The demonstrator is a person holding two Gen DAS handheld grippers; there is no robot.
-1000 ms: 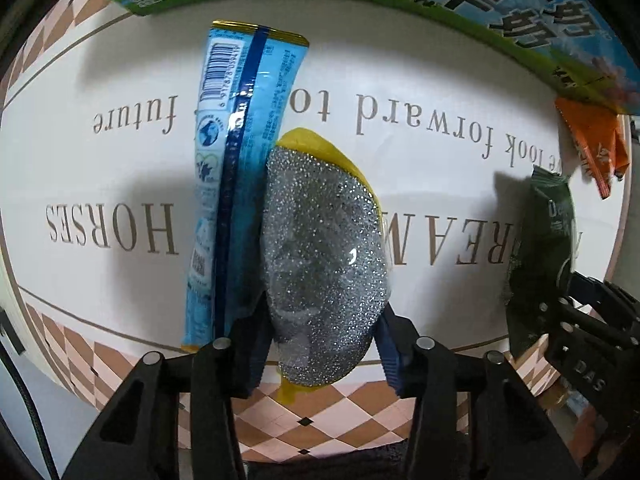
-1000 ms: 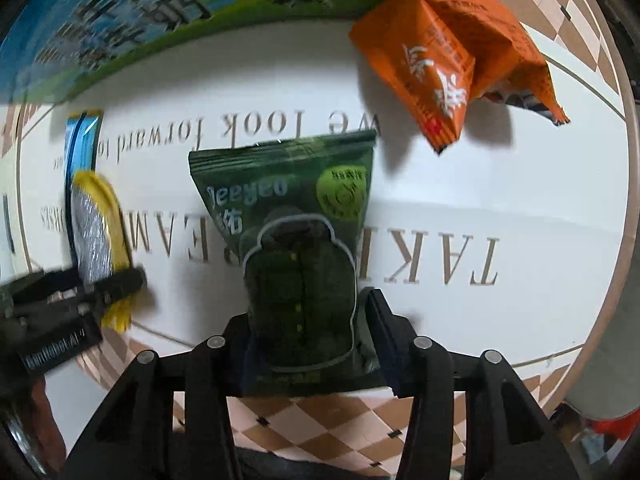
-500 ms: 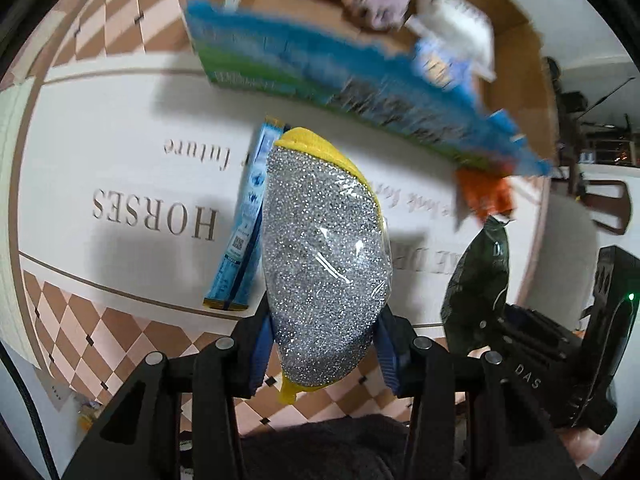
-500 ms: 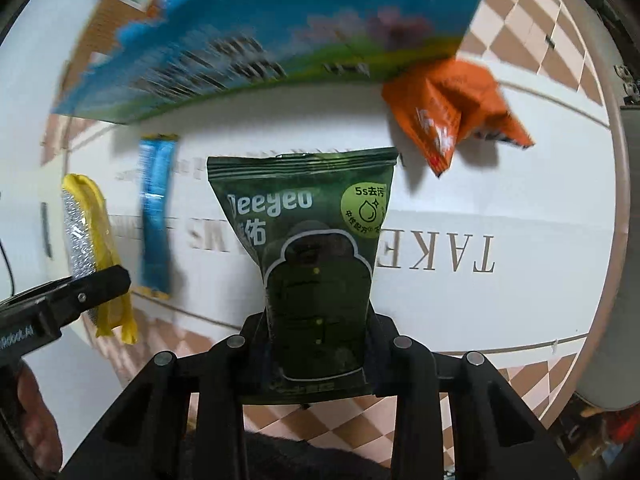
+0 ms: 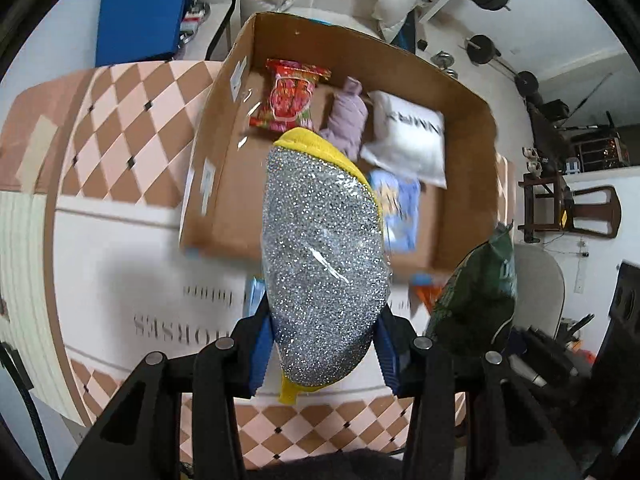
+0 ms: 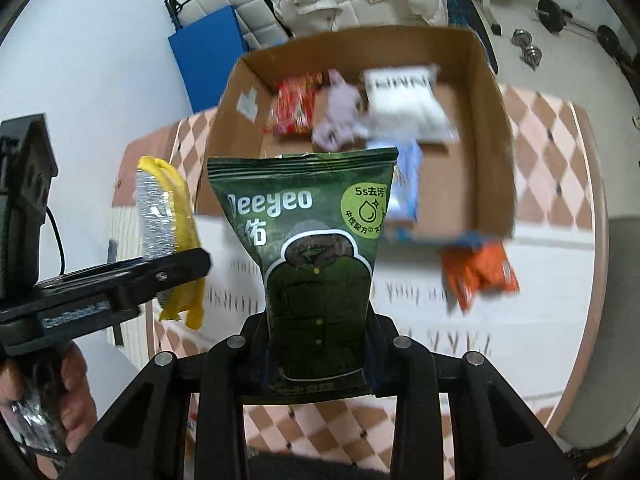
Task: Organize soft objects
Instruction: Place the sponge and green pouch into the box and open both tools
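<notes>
My left gripper [image 5: 322,354] is shut on a silver glitter sponge with a yellow back [image 5: 320,264], held up above the table; it also shows at the left of the right wrist view [image 6: 160,208]. My right gripper [image 6: 316,360] is shut on a dark green Deeyeo packet [image 6: 312,248], which shows at the right of the left wrist view [image 5: 476,300]. Ahead stands an open cardboard box [image 5: 224,184] [image 6: 492,128] holding a red snack bag [image 5: 290,96], a lilac soft item [image 5: 348,116], a white pouch [image 5: 412,140] and a light blue packet [image 5: 400,208].
An orange packet [image 6: 480,276] lies on the white mat in front of the box. A blue stick packet [image 5: 253,294] peeks out behind the sponge. The round table has a checkered rim [image 5: 120,120]. Chairs, weights and a white jacket stand beyond.
Both grippers have lifted their items off the mat and tilted up, so the open box and its contents have come into view.
</notes>
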